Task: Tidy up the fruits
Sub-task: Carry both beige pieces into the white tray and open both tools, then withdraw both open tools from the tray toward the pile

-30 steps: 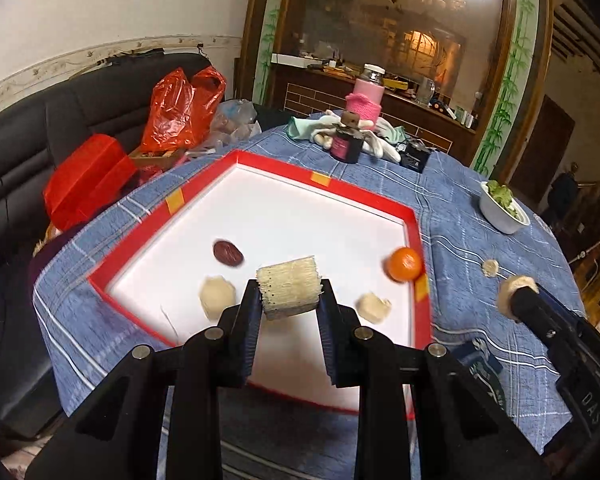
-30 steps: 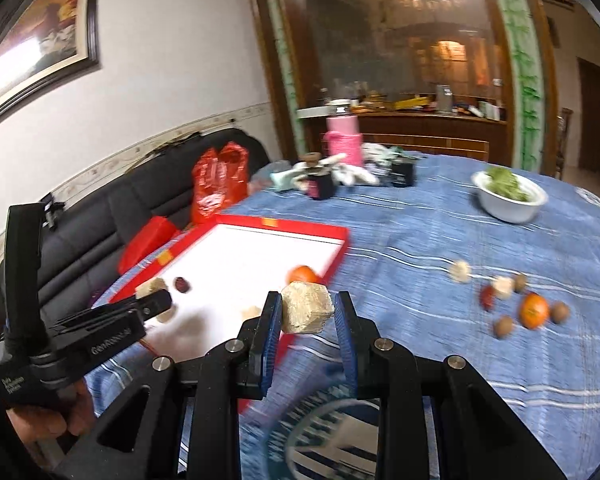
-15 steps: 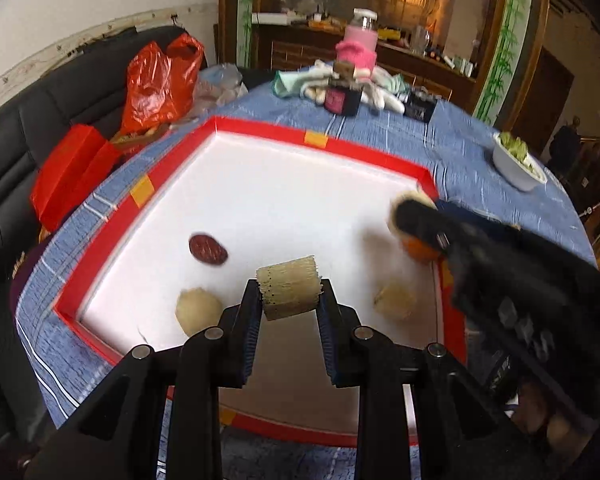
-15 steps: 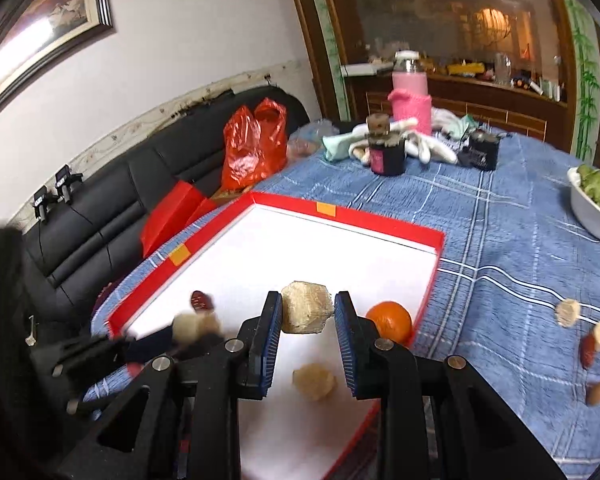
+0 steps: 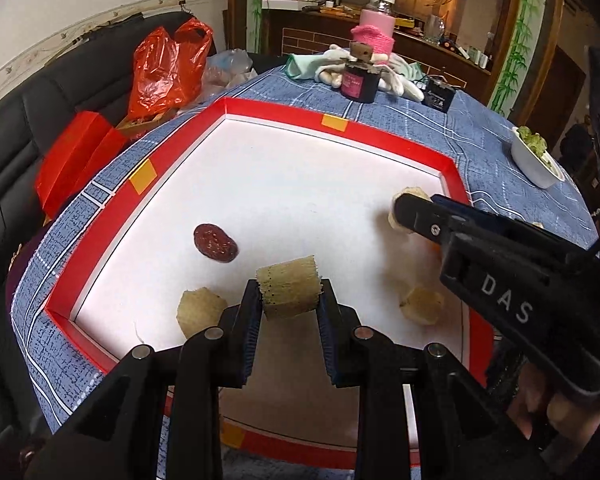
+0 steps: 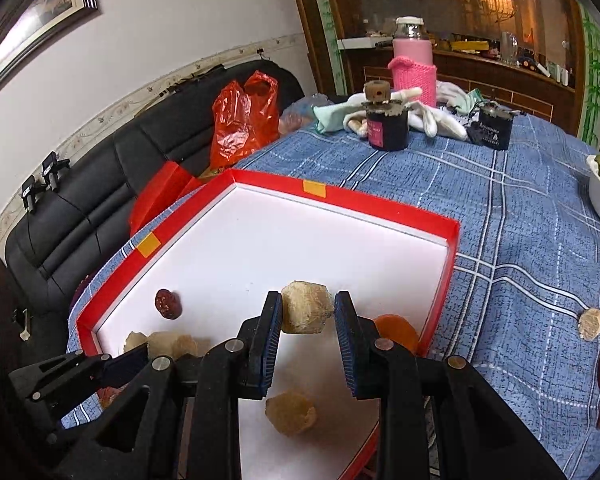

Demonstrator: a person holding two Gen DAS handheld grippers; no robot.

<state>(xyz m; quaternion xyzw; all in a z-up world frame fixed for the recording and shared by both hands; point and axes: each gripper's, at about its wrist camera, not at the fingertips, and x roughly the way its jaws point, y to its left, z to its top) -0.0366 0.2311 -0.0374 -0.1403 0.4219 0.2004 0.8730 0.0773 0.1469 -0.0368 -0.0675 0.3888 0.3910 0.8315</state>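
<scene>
— Both claws are busy now. On my left gripper [image 5: 288, 320] the jaws are pinching a pale cylindrical piece [image 5: 289, 289], and on my right gripper [image 6: 307, 336] the jaws are clamped on a pale faceted piece [image 6: 306, 307]. Both pieces hang above the white floor of the red tray [image 6: 384, 205].

— From the biggest thing, please. What is around?

— I see the table with a blue checked cloth [image 6: 512, 240], and the red tray lies on its left part. Behind the table is a black sofa [image 6: 100, 200] with a red plastic bag [image 6: 242, 120]. On the far side of the cloth stand a pink bottle [image 6: 414, 66] and a dark jar [image 6: 387, 128]; at the right edge is a white bowl [image 5: 534, 164] with something green in it.

— And how much is already sorted?

— Inside the tray I count a dark red fruit [image 5: 215, 243], two pale pieces [image 5: 201, 312] [image 5: 422, 305] lying apart, and an orange fruit [image 6: 394, 332] near the right wall, half hidden by my right claw. So four are in and two more hang over the tray, not yet set down.

— What is left?

— On the cloth, well apart from the tray, some small fruits [image 6: 590, 323] wait at the right edge. I think we are about half through: I should release these two, then go back for the rest.
</scene>
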